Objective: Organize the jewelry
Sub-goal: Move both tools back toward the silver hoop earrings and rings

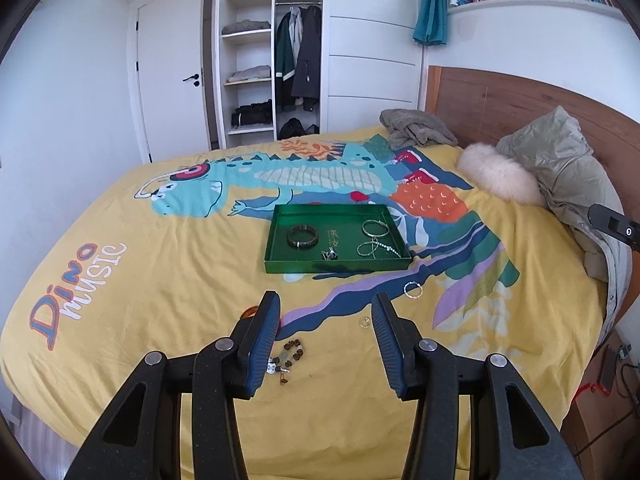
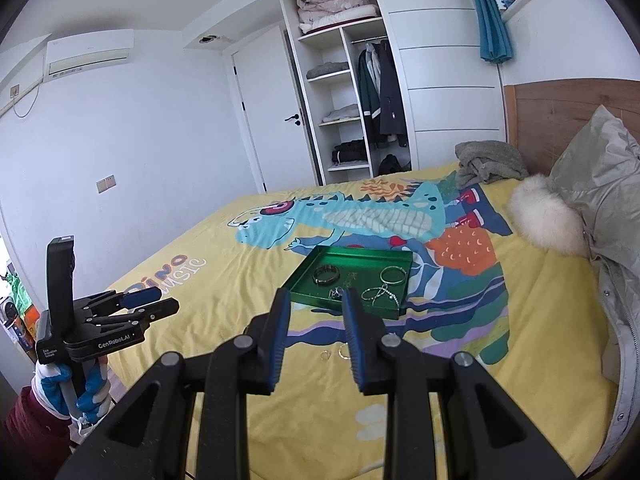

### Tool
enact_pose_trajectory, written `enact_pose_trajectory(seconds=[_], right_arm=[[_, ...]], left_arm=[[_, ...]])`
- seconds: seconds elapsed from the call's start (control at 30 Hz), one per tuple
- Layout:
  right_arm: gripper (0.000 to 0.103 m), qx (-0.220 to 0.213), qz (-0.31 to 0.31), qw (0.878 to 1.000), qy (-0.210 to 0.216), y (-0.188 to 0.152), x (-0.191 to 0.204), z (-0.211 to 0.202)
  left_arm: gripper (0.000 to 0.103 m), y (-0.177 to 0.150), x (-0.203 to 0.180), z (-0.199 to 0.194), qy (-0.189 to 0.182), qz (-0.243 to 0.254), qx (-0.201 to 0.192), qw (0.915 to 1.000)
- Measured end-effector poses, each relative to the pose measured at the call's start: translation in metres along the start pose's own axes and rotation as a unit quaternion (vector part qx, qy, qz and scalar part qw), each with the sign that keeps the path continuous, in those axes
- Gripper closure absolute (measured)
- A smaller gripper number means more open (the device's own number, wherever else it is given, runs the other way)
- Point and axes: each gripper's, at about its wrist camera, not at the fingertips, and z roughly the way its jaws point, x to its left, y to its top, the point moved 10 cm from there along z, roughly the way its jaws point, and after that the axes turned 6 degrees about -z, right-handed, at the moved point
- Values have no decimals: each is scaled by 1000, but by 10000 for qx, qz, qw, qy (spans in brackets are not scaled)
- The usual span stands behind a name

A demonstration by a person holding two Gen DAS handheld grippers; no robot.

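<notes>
Two claws in play here, both hovering over the bed with nothing between their fingers. The left claw (image 1: 325, 306) is spread fairly wide, and the right claw (image 2: 316, 300) has its blue-padded fingers closer together but still apart, gripping nothing.

Just under the left claw, at about 7 o'clock from its tips, a brown beaded bracelet with little charms (image 1: 289, 354) lies loose on the yellow dinosaur-print bedspread (image 1: 160, 280). A small thin ring (image 1: 363, 322) sits right by the inner edge of the right-hand finger, and at 2 o'clock a little further out there's a silvery sparkly ring-shaped piece (image 1: 413, 290). A bit of something amber (image 1: 251, 312) peeks out from behind the left finger, can't tell what it is.

Straight ahead at 12 o'clock is the shallow green rectangular tray (image 1: 276, 236). Inside it: a dark chunky bangle (image 1: 303, 236) on the left, thin silver hoop bangles (image 1: 376, 227) at the far right, a silver chain bracelet (image 1: 378, 249) in front of those, and a small dark metal piece (image 1: 330, 255) near the front wall.

In the right wrist view the left claw shows at 9 o'clock, held by a hand in a blue and white glove (image 2: 90, 390). Beyond the tray, at the headboard end, there's a grey crumpled garment (image 1: 416, 128) and a pale green puffer jacket with a cream fur trim (image 1: 560, 168).
</notes>
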Motion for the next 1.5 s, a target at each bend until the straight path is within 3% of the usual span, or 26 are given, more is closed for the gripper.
enact_pose_trajectory(seconds=[0.43,0.67,1.03,1.3,1.5], right_arm=[[77,922,-66,9955,221,-62,-43,93],[77,1527,-29,9869,528,-107,-55,162],[77,2451,-854,9577,1244,-180,-50,254],[77,2646,-1442,9407,1557,-198,-48,284],[74,2753,-1719,9299,1732,-209,-49,296]], left_arm=[[50,-49,-3,98,-409,66,798,9959],[48,-73,-19,159,-623,459,1160,9902],[48,-106,-52,242,-1172,1104,1685,9725],[53,-112,-55,281,-1177,1142,1843,9691],[59,-114,-57,289,-1244,1326,1813,9665]])
